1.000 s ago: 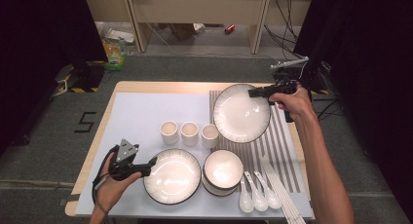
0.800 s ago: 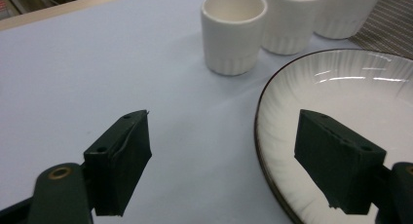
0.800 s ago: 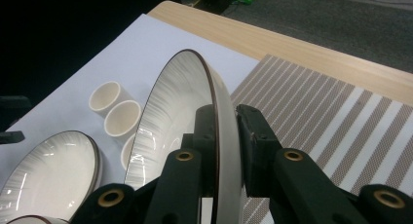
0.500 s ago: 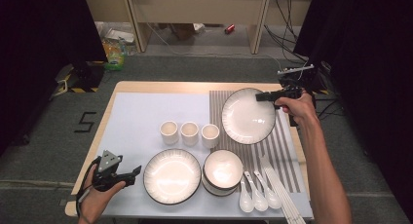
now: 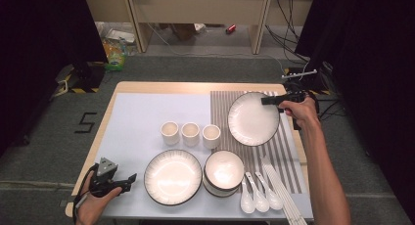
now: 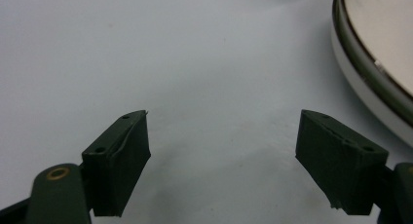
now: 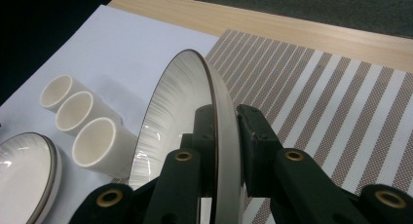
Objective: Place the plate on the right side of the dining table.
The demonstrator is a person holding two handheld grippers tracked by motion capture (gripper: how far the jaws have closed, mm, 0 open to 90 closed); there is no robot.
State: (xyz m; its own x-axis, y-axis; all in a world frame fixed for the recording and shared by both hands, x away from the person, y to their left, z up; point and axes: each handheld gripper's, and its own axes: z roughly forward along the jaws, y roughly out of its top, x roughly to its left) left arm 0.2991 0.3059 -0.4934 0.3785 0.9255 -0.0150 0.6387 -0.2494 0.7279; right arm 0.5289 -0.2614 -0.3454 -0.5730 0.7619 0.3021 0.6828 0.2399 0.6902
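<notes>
**Plate pinched over striped mat**

High view: the right gripper (image 5: 266, 101) clamps the dark-rimmed plate's (image 5: 252, 120) far-right rim above the striped placemat (image 5: 288, 151).

Left gripper view: the left gripper (image 6: 221, 151) stands spread, empty.

Right gripper view: the plate (image 7: 170, 117) stands edge-on between the jaws, the mat lying to its right.

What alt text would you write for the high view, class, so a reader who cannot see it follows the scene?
The right claw grips the rim of a white plate over a striped placemat at the table's far right. The open left claw sits near left, beside another plate; three cups, a bowl and spoons lie between.
</notes>
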